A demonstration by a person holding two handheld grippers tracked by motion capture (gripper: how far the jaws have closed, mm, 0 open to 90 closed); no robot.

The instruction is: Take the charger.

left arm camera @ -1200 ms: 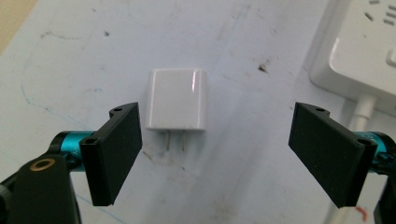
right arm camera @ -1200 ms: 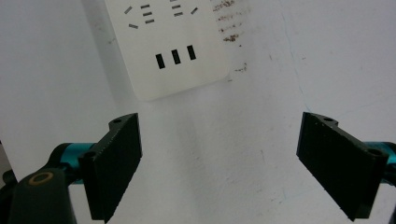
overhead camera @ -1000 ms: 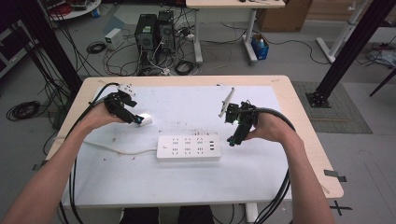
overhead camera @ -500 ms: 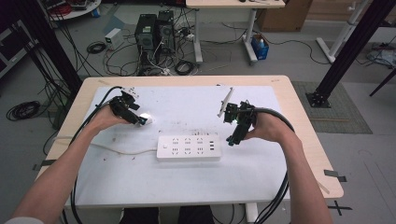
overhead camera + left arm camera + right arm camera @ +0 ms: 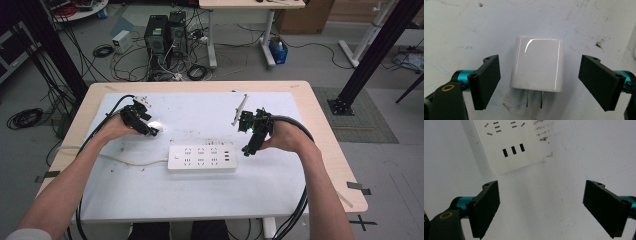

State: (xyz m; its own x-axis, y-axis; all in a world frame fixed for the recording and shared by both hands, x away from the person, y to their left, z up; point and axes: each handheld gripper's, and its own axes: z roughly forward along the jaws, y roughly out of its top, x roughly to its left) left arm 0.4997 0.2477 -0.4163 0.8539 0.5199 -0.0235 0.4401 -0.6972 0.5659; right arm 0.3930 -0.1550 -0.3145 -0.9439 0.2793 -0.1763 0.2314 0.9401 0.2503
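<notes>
Currently the white charger plug (image 5: 536,63) is straddled by the open left tool (image 5: 539,85), flat on the counter (image 5: 200,112); right tool (image 5: 541,207) is held open beside the power strip (image 5: 201,158). Glossy sides could be squeezed askew, prongs twisted.

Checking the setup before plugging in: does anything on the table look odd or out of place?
Nothing looks damaged. The white charger lies flat on the table, prongs out, unplugged, between the open left claw. The power strip lies flat nearby. The table surface is scuffed and stained.
</notes>
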